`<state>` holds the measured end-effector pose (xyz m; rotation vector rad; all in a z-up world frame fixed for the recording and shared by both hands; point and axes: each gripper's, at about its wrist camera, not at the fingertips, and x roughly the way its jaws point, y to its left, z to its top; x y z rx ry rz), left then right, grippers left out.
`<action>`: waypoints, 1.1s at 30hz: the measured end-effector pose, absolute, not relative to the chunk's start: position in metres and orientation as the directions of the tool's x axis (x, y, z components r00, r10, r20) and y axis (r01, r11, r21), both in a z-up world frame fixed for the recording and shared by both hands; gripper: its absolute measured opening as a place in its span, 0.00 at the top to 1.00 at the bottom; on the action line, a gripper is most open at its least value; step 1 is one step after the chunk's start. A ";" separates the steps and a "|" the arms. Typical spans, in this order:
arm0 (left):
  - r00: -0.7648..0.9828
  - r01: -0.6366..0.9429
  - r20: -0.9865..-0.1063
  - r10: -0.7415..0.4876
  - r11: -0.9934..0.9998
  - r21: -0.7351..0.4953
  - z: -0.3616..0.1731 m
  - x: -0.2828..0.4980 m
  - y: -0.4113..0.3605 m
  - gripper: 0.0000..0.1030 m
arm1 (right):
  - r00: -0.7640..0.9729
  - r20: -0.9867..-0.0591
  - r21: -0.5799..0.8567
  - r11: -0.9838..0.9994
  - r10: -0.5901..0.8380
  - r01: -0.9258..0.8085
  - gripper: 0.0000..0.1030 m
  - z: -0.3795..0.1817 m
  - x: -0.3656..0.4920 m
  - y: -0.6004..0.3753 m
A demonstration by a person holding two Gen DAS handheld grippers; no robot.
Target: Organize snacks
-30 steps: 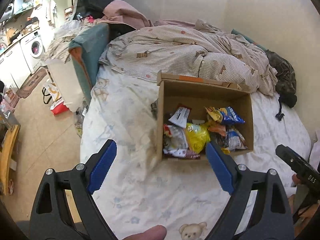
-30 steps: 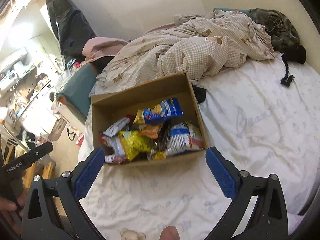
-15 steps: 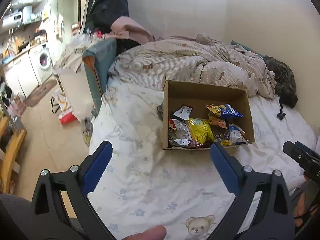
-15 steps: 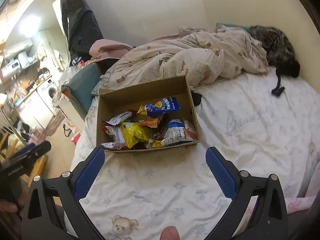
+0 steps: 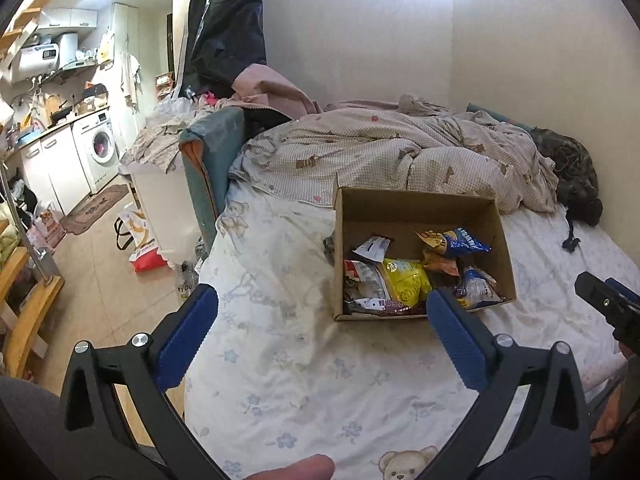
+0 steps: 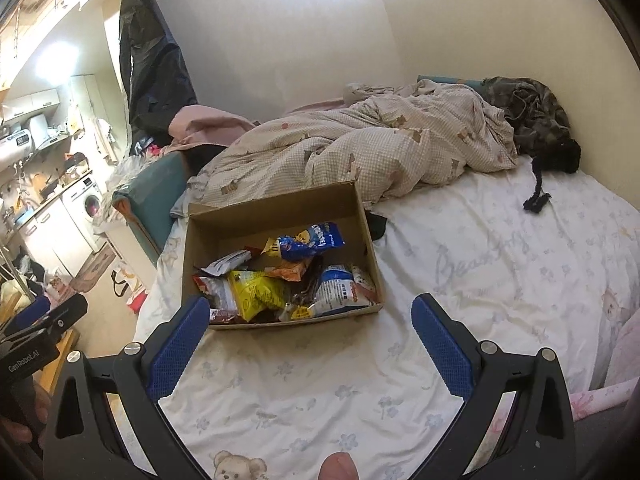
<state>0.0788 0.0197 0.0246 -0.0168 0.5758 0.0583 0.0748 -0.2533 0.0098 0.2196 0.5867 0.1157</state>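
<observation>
Both grippers have backed off from the cardboard box (image 5: 420, 204), which now sits smaller, mid-frame on the bed sheet (image 5: 304, 364). Left gripper (image 5: 320, 332) jaws opening, wide, nothing between them. Right gripper (image 6: 311, 338) also wide, empty. Snack packets (image 6: 280, 280) piled inside the box (yellow bag (image 5: 404, 280) near front).
</observation>
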 end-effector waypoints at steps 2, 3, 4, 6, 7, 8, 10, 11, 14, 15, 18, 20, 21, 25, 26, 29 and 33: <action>0.836 -0.063 -0.546 0.047 0.998 -0.011 0.024 0.079 0.021 0.00 | 0.832 -0.530 0.227 0.973 0.164 -0.047 0.00 0.011 0.075 -0.251; 0.836 -0.063 -0.546 0.046 0.998 -0.013 0.024 0.079 0.022 0.00 | 0.836 -0.524 0.223 0.974 0.161 -0.047 0.00 0.011 0.075 -0.250; 0.836 -0.062 -0.547 0.044 0.998 -0.016 0.024 0.080 0.022 0.00 | 0.839 -0.521 0.220 0.974 0.158 -0.048 0.00 0.012 0.075 -0.250; 0.835 -0.060 -0.549 0.038 0.998 -0.023 0.023 0.080 0.022 0.00 | 0.845 -0.513 0.209 0.977 0.153 -0.049 0.00 0.013 0.074 -0.248; 0.833 -0.058 -0.552 0.035 0.998 -0.025 0.022 0.080 0.022 0.00 | 0.847 -0.510 0.203 0.978 0.151 -0.052 0.00 0.013 0.074 -0.247; 0.833 -0.058 -0.552 0.034 0.998 -0.026 0.023 0.080 0.021 0.00 | 0.847 -0.511 0.198 0.979 0.149 -0.053 0.00 0.013 0.074 -0.246; 0.834 -0.055 -0.550 0.034 0.998 -0.022 0.022 0.081 0.020 0.00 | 0.843 -0.517 0.186 0.981 0.148 -0.057 0.00 0.012 0.075 -0.243; 0.836 -0.054 -0.548 0.035 0.998 -0.019 0.023 0.081 0.019 0.00 | 0.842 -0.519 0.181 0.982 0.148 -0.062 0.00 0.012 0.075 -0.242; 0.836 -0.048 -0.548 0.025 0.999 -0.027 0.023 0.079 0.020 0.00 | 0.845 -0.514 0.162 0.984 0.147 -0.073 0.00 0.012 0.073 -0.237; 0.836 -0.047 -0.548 0.024 0.999 -0.028 0.023 0.080 0.020 0.00 | 0.845 -0.514 0.158 0.985 0.147 -0.075 0.00 0.012 0.073 -0.236; 0.839 -0.049 -0.543 0.031 0.999 -0.019 0.023 0.079 0.019 0.00 | 0.843 -0.517 0.153 0.985 0.149 -0.080 0.00 0.012 0.074 -0.234; 0.842 -0.044 -0.538 0.030 0.999 -0.014 0.024 0.079 0.018 0.00 | 0.843 -0.517 0.149 0.986 0.147 -0.081 0.00 0.012 0.074 -0.233; 0.843 -0.042 -0.537 0.027 0.999 -0.016 0.025 0.078 0.018 0.00 | 0.844 -0.516 0.146 0.986 0.147 -0.082 0.00 0.012 0.074 -0.233; 0.840 -0.036 -0.542 0.018 0.999 -0.023 0.025 0.079 0.018 0.00 | 0.846 -0.513 0.142 0.986 0.145 -0.083 0.00 0.011 0.074 -0.233; 0.841 -0.036 -0.541 0.018 0.999 -0.022 0.025 0.079 0.018 0.00 | 0.846 -0.514 0.144 0.986 0.145 -0.081 0.00 0.011 0.074 -0.233; 0.841 -0.037 -0.541 0.018 0.999 -0.024 0.025 0.079 0.018 0.00 | 0.844 -0.516 0.152 0.986 0.144 -0.076 0.00 0.011 0.074 -0.235; 0.843 -0.033 -0.537 0.015 0.999 -0.024 0.025 0.080 0.017 0.00 | 0.842 -0.521 0.157 0.985 0.140 -0.066 0.00 0.010 0.076 -0.237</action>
